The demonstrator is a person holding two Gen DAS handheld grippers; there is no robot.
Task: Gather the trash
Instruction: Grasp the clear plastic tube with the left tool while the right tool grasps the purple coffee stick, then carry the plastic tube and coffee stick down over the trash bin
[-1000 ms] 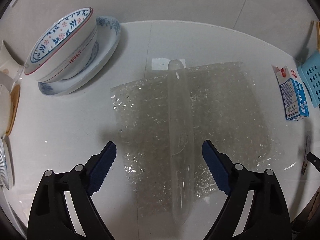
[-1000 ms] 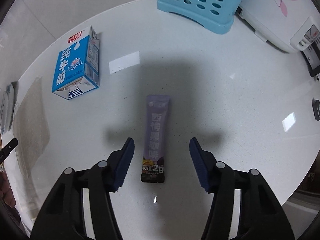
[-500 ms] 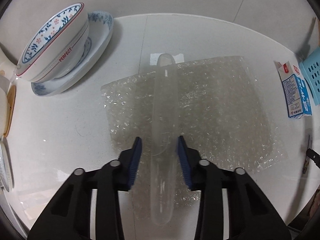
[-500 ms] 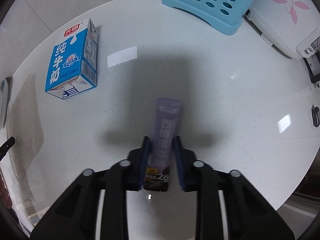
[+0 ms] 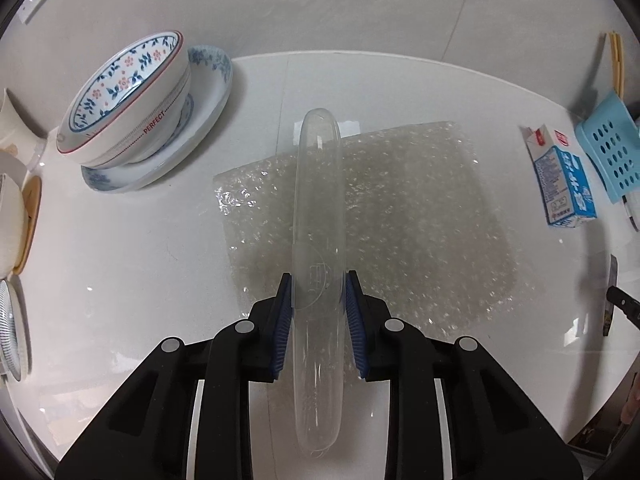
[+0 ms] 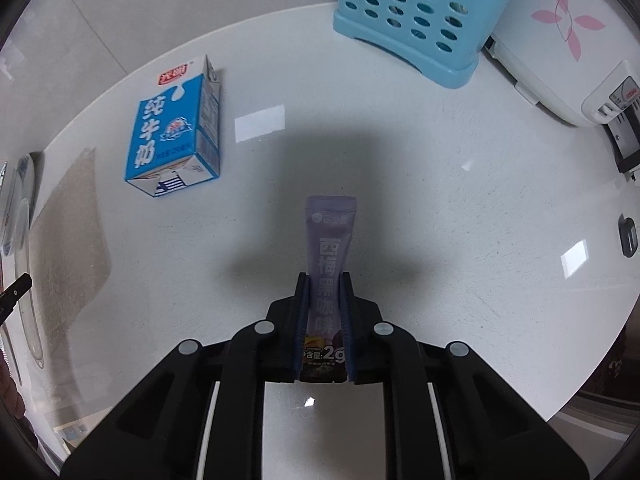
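Where both fingers were spread before, left gripper (image 5: 319,292) clamps clear tube (image 5: 318,216), right gripper (image 6: 324,294) clamps purple sachet (image 6: 329,248).

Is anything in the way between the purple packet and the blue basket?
Nothing visible is. The right gripper is shut on the purple coffee sachet, and only bare white tabletop lies between it and the blue basket. The milk carton lies off to the left.

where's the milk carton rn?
The blue-and-white milk carton lies on its side on the white table, upper left in the right wrist view, left of the light-blue perforated basket; it also shows at the left wrist view's right edge.
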